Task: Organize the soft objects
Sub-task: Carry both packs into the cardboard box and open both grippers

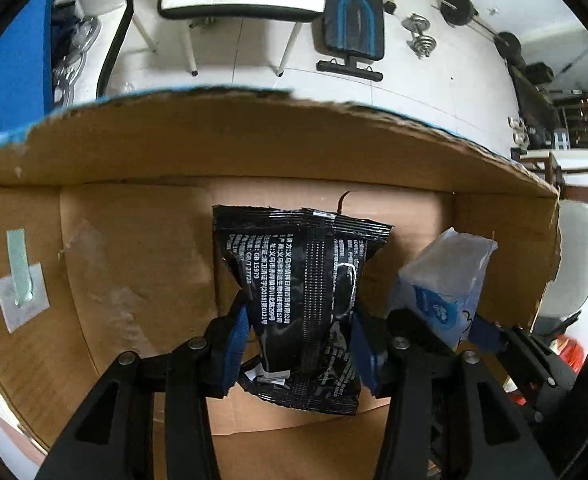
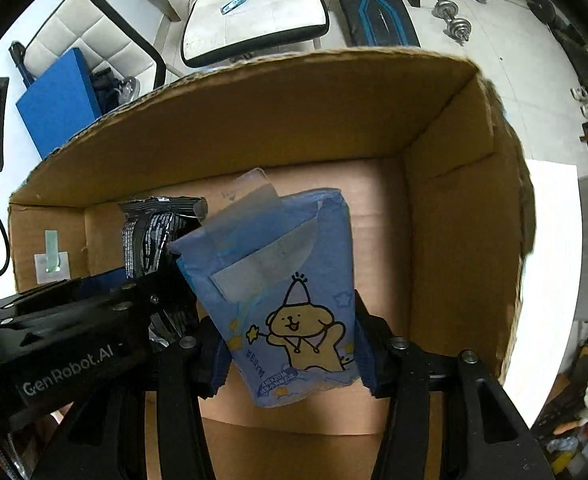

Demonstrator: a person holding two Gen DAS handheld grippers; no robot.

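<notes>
Here the left hand-held gripper point(image 1: 300, 344) is seen pinching a black foil packet point(image 1: 306, 304) between its blue pads point(image 1: 235, 344), the packet's waist being squeezed in where the pads bear on it. The packet is held upright inside a cardboard box point(image 1: 133, 152), over the middle of the box floor and a little short of the far wall; whether its lower edge rests on the floor cannot be told.

Just beside it, the right hand-held gripper point(image 2: 291, 356) is closed on a blue tissue pack point(image 2: 281, 292) printed with a cartoon bear, its sides gripped by the pads point(image 2: 364, 360). This pack is also held within the box walls, toward the box's right side, with a clear flap of wrapping standing up from its top. The two packs are near each other, with the black packet partly hidden behind the blue one in the right wrist view.

As far as can be judged, both soft items have been brought into the box but neither has been set down or released. The rest of the box floor that shows is bare apart from a label and tape on the left wall. What is left appears to be the lowering and releasing of both packs; whether more items wait outside cannot be told.
</notes>
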